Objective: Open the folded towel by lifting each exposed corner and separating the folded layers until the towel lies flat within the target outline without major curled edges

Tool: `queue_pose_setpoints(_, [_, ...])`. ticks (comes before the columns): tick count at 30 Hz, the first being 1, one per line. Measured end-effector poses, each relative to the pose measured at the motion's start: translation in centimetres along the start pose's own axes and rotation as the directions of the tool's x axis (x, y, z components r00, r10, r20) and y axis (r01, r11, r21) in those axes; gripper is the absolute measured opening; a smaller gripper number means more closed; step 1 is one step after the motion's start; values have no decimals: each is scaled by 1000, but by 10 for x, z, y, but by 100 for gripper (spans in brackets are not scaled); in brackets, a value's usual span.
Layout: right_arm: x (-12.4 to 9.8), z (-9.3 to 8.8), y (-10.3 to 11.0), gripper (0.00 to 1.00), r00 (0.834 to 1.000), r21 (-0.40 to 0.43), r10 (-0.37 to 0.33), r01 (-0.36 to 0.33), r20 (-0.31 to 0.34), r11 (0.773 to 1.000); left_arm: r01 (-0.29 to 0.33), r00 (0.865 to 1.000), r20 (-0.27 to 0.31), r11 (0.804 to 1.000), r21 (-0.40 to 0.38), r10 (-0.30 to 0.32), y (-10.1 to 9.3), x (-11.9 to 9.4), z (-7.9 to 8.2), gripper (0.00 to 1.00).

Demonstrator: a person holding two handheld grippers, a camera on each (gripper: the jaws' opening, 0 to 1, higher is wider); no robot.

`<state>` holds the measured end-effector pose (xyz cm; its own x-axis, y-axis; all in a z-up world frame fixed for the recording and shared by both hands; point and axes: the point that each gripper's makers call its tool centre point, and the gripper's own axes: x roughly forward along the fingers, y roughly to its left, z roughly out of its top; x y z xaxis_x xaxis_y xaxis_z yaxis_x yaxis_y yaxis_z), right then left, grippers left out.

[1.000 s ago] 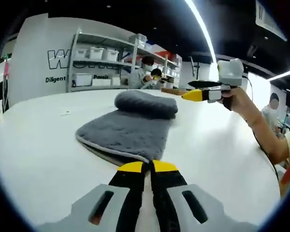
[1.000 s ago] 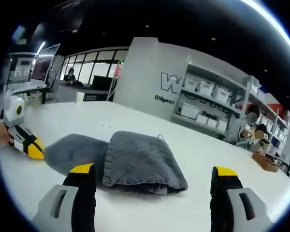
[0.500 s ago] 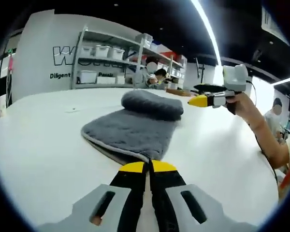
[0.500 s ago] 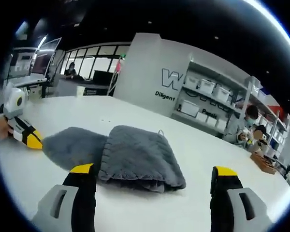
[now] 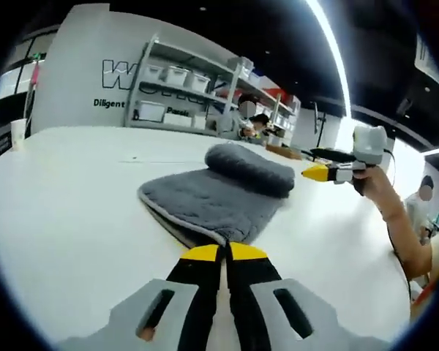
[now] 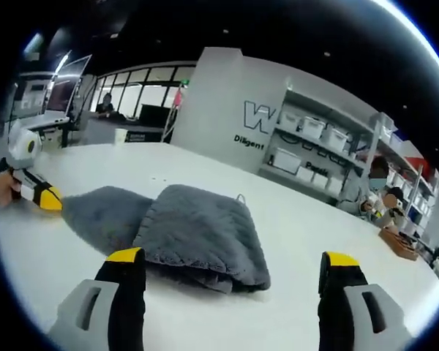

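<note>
A grey towel lies on the white table [image 5: 66,219]. Its single lower layer [image 5: 205,203] reaches toward me and a thick folded part [image 5: 252,167] rests on its far end. My left gripper [image 5: 224,253] is shut, and the towel's near corner runs right into its yellow tips. In the right gripper view the folded part [image 6: 197,232] lies just ahead, between the jaws of my right gripper [image 6: 233,257], which stands wide open above the table. The left gripper [image 6: 38,195] touches the far corner of the lower layer [image 6: 102,210]. The right gripper [image 5: 323,172] hovers beyond the folded part, in a hand.
The table [image 6: 314,227] stretches bare on all sides of the towel. Shelves with white bins [image 5: 172,95] stand against a lettered wall behind it. People [image 6: 377,197] sit at the back by a small wooden tray [image 6: 402,245].
Both views have shifted a little with the hands. The right gripper has sunk slightly toward the folded part. The left jaws stay shut at the corner, the right jaws stay open.
</note>
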<state>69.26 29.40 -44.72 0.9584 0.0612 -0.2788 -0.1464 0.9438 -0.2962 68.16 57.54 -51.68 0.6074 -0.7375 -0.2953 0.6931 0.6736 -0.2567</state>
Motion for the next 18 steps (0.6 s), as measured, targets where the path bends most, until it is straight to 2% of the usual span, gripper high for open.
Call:
queue_pose_setpoints(5, [1,-1,0,99,1000,0,-1,1,-3,1000,11,1000,8,998,-62,-11,-1,-4,0,1])
queue_pose_setpoints(8, [1,-2,-1,99,1000,0,-2,2,-5,1000,20,999,39,996,-84,-16,-2,-7,6,1])
queue_pose_setpoints(18, [2,-4,0,99,1000,3,3,-3,-15,1000,-16,999,31,996,-83,18,15,-18,7,1])
